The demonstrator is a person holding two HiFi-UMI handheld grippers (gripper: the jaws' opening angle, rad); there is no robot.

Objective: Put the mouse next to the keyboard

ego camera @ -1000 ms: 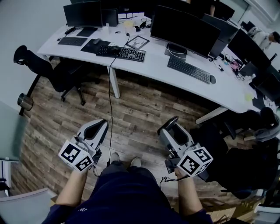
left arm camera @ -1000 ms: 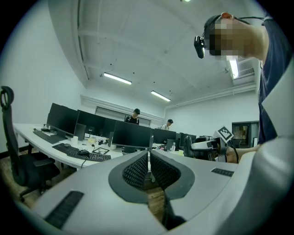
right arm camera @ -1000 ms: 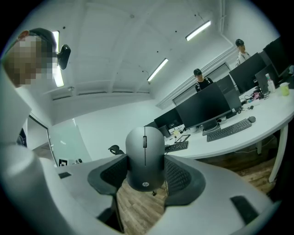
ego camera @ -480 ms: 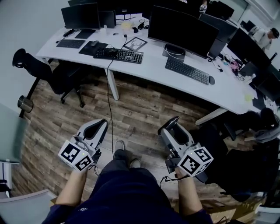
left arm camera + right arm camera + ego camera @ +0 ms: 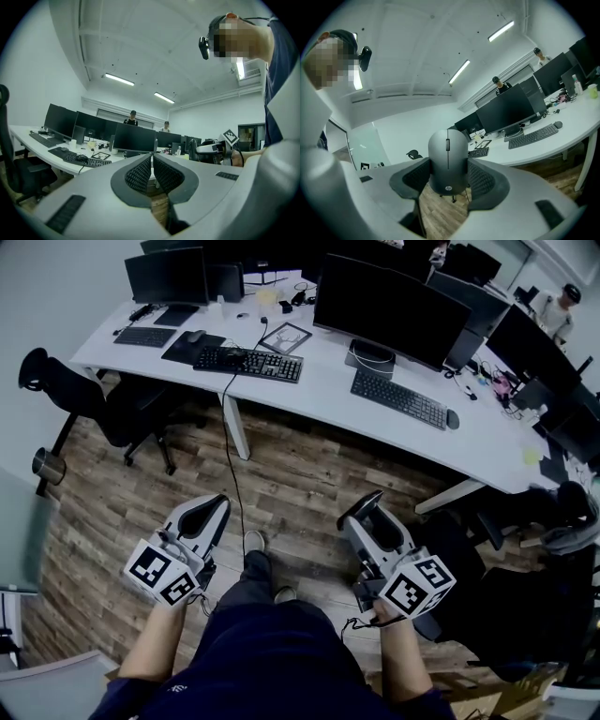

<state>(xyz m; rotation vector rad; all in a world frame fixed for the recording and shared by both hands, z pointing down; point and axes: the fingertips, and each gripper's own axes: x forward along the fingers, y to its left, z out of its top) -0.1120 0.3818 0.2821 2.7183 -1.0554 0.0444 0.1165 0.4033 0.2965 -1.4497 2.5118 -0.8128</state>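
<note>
Wood floor (image 5: 300, 474) separates the person (image 5: 262, 652) from the far counter (image 5: 328, 381) and its keyboard (image 5: 398, 398). The right gripper (image 5: 448, 180) fingers (image 5: 485, 180) clamp the mouse (image 5: 448, 157), well short of it; the left gripper (image 5: 152, 164) fingers (image 5: 139, 174) are pressed together, empty. The smooth shell may slip during the carry.

grey mouse (image 5: 448, 152), nose up, wheel in view, clamped between the right gripper's (image 5: 448, 180) pads; black keyboard (image 5: 533, 136) flat on the white desk (image 5: 565, 140), well apart from it.
</note>
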